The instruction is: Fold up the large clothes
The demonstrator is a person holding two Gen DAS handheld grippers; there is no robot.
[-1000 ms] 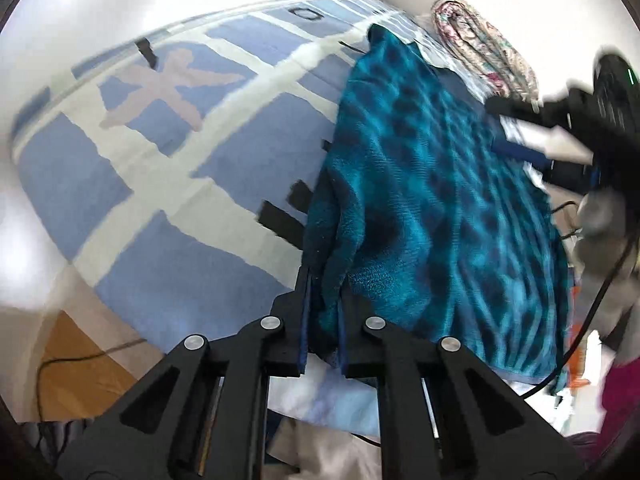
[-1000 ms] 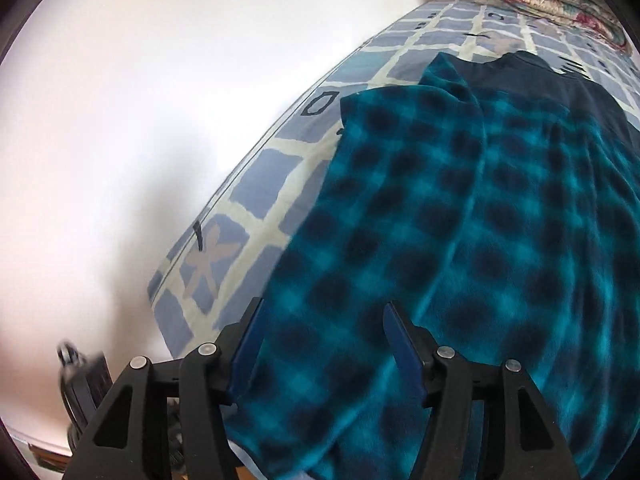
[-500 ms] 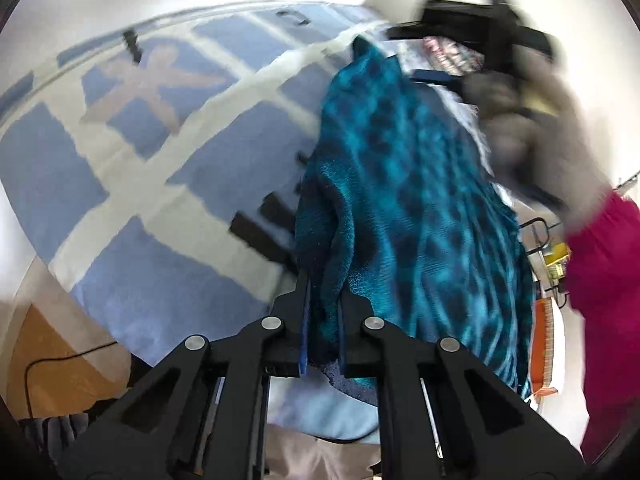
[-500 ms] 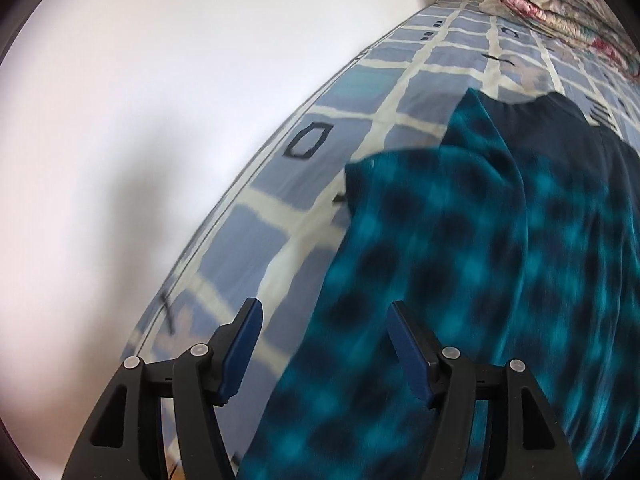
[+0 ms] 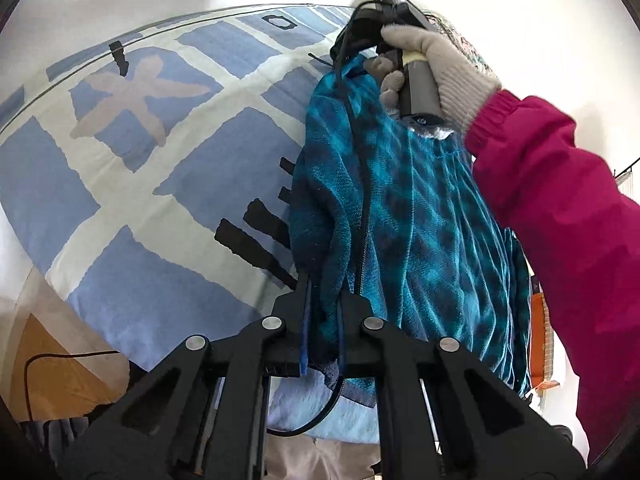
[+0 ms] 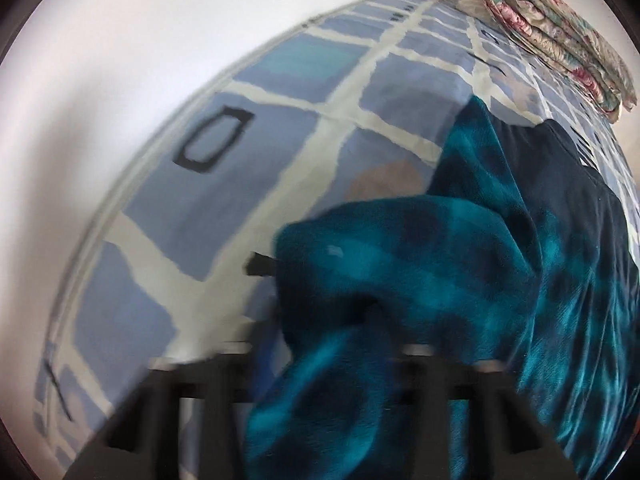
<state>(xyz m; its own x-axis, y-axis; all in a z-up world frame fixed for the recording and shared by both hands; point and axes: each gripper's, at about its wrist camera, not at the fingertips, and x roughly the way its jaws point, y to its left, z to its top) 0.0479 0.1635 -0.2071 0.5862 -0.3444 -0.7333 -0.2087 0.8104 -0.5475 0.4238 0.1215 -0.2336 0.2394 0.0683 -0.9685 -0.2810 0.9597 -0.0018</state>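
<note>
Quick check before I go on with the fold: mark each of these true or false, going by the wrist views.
1. The left tongs are shut on the teal plaid garment. True.
2. The garment lies on a plain white sheet. False: the bedspread has blue blocks with pale stripes.
3. A gloved hand holds the right tongs above the garment's far end. True.
4. The person's sleeve is green. False: it is magenta.
5. A folded floral quilt sits at the far corner of the bed. True.
</note>
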